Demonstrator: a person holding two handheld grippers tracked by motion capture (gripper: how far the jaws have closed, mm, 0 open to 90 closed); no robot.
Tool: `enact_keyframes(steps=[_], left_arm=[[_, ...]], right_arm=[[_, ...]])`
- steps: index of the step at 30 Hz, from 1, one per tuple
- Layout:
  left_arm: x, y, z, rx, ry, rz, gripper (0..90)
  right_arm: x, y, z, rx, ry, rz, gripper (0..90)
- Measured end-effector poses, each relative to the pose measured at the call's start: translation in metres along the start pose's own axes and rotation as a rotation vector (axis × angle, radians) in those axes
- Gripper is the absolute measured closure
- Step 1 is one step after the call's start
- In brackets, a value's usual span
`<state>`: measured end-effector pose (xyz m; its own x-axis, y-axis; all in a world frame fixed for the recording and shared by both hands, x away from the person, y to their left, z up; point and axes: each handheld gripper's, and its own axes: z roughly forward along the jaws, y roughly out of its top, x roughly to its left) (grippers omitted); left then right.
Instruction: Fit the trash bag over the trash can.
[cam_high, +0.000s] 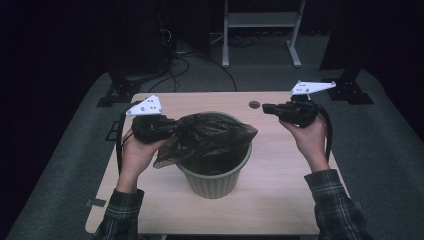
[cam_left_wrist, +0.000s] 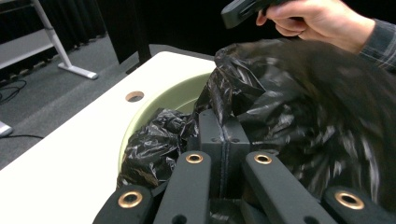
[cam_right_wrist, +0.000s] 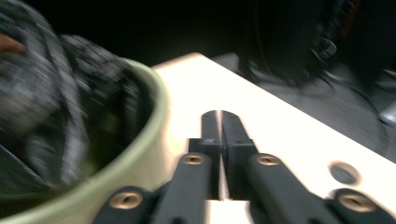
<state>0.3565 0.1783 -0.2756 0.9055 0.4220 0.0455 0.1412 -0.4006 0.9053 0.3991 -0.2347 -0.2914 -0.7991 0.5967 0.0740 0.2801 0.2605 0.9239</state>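
Glossy crinkled black plastic bag (cam_high: 212, 137), matt ribbed green plastic bin (cam_high: 216, 183), smooth pale wood-look table (cam_high: 280, 195), matt blk jaws

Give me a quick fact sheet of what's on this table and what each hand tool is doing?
Table: pale wood
Bin: green, round, upright
Bag: black plastic, draped over the bin's left rim
Left gripper: shut on the bag's edge
Right gripper: jaws together, holding nothing, off the bin's right
Hole: small round one in the tabletop

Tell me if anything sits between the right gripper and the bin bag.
Nothing visible does. The right gripper hangs over bare table, jaws shut and empty, beside the bin. The bag is held by the left gripper.
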Motion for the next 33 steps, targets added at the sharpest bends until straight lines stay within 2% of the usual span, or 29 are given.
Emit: enact_keyframes(steps=[1,2,3,4,6,7,10,11,12,15,17,18,19,20,21,22,23,24,25,27,30,31,33], left_arm=[[0.0,0.0,0.002,0.001,-0.001,0.001,89.8],[0.0,0.0,0.005,0.004,-0.003,0.0,89.8],[0.0,0.0,0.009,0.007,0.001,-0.003,89.8],[0.0,0.0,0.009,0.007,0.001,-0.003,89.8],[0.0,0.001,0.012,0.009,0.002,-0.003,89.8],[-0.001,0.001,0.013,0.011,0.003,-0.003,89.8],[-0.002,0.001,0.013,0.013,0.001,-0.005,89.6],[-0.001,0.002,0.013,0.008,0.001,-0.006,89.4],[-0.001,0.002,0.013,0.008,0.001,-0.006,88.8],[-0.001,0.002,0.013,0.01,-0.001,-0.008,86.7],[0.0,0.001,0.013,0.014,-0.001,-0.008,86.3],[0.0,0.001,0.013,0.009,0.002,-0.01,82.4],[0.0,0.001,0.013,0.007,0.006,-0.015,82.4],[0.001,0.001,0.013,0.003,0.004,-0.023,79.9],[0.001,0.001,0.012,0.0,0.009,-0.039,69.3],[0.001,0.001,0.011,-0.002,0.021,-0.048,57.6],[0.0,0.002,0.008,-0.003,0.037,-0.056,36.7],[0.0,0.002,0.005,-0.007,0.044,-0.062,36.7],[-0.002,0.003,0.0,-0.017,0.054,-0.066,30.4],[-0.007,0.007,-0.012,-0.046,0.067,-0.051,25.7],[-0.016,0.015,-0.023,-0.069,0.054,-0.04,24.8],[-0.022,0.02,-0.024,-0.06,0.031,-0.02,25.7],[-0.032,0.027,-0.022,-0.056,-0.021,0.01,33.0]], right_arm=[[0.009,0.001,-0.005,-0.036,0.064,0.002,77.0],[0.009,0.001,-0.005,-0.036,0.064,0.002,77.0],[0.025,0.004,-0.01,-0.052,0.124,-0.013,72.9],[0.025,0.004,-0.01,-0.052,0.124,-0.013,72.9],[0.036,0.004,-0.013,-0.051,0.187,-0.017,67.9],[0.047,0.001,-0.015,-0.036,0.222,-0.032,65.1],[0.052,-0.003,-0.015,-0.02,0.232,-0.024,62.2],[0.051,-0.009,-0.013,0.002,0.238,0.006,59.3],[0.051,-0.009,-0.013,0.002,0.238,0.006,59.3],[0.044,-0.017,-0.003,0.024,0.282,0.059,59.5],[0.044,-0.019,0.003,0.046,0.294,0.064,60.3],[0.045,-0.021,0.009,0.069,0.295,0.047,77.6],[0.045,-0.021,0.009,0.069,0.295,0.047,77.6],[0.046,-0.021,0.01,0.074,0.29,0.037,84.6],[0.046,-0.021,0.011,0.074,0.292,0.027,90.0],[0.046,-0.021,0.012,0.072,0.291,0.025,90.0],[0.045,-0.02,0.013,0.075,0.263,0.023,90.0],[0.045,-0.02,0.013,0.075,0.263,0.023,90.0],[0.044,-0.02,0.014,0.073,0.255,0.024,90.0],[0.041,-0.019,0.016,0.073,0.235,0.026,90.0],[0.038,-0.017,0.018,0.073,0.215,0.03,90.0],[0.038,-0.017,0.019,0.072,0.211,0.029,90.0],[0.037,-0.017,0.019,0.064,0.207,0.029,90.0]])
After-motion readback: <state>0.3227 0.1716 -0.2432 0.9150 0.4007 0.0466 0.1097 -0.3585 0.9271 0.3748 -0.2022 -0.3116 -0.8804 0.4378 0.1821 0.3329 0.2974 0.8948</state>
